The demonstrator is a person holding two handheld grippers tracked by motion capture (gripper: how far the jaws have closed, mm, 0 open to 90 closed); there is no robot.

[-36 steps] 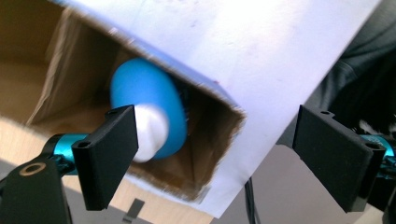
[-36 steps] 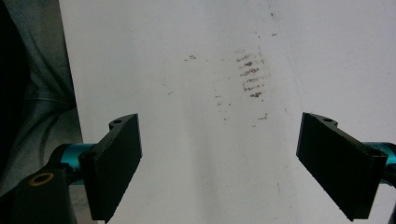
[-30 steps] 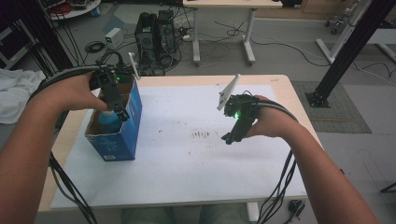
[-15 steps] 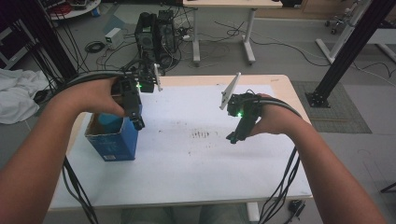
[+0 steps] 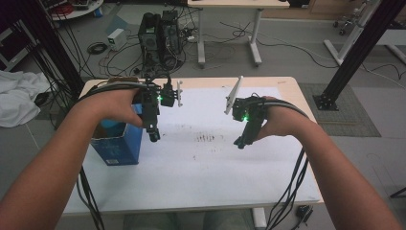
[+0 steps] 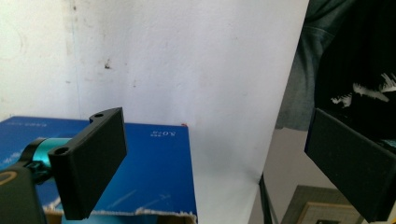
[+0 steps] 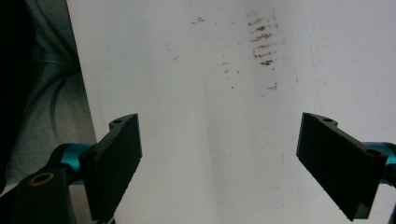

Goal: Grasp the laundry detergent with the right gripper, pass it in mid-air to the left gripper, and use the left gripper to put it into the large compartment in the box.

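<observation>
An open blue cardboard box point(image 5: 117, 148) stands at the left of a white paper sheet point(image 5: 201, 167) that covers the table. My left gripper point(image 5: 153, 136) hangs just right of the box, tips down over the paper. Its jaws have just been opening and stand open point(image 6: 215, 140) with nothing between them; the box's blue side point(image 6: 154, 163) lies behind the left jaw. My right gripper point(image 5: 239, 143) hovers over the paper's middle right, open point(image 7: 219, 140) and empty, beside a patch of dark smudges point(image 7: 264, 42).
The sheet's near edge and the table's front edge point(image 5: 191, 207) lie close to the person's lap. Cables trail from both grippers off the front. On the floor behind are a computer tower point(image 5: 160, 33), a second table's legs point(image 5: 201, 43), a white cloth point(image 5: 19, 98) and a black post point(image 5: 354, 52).
My left gripper has come up out of the blue box and moved right, over the paper beside it. The right gripper has stayed where it was.
</observation>
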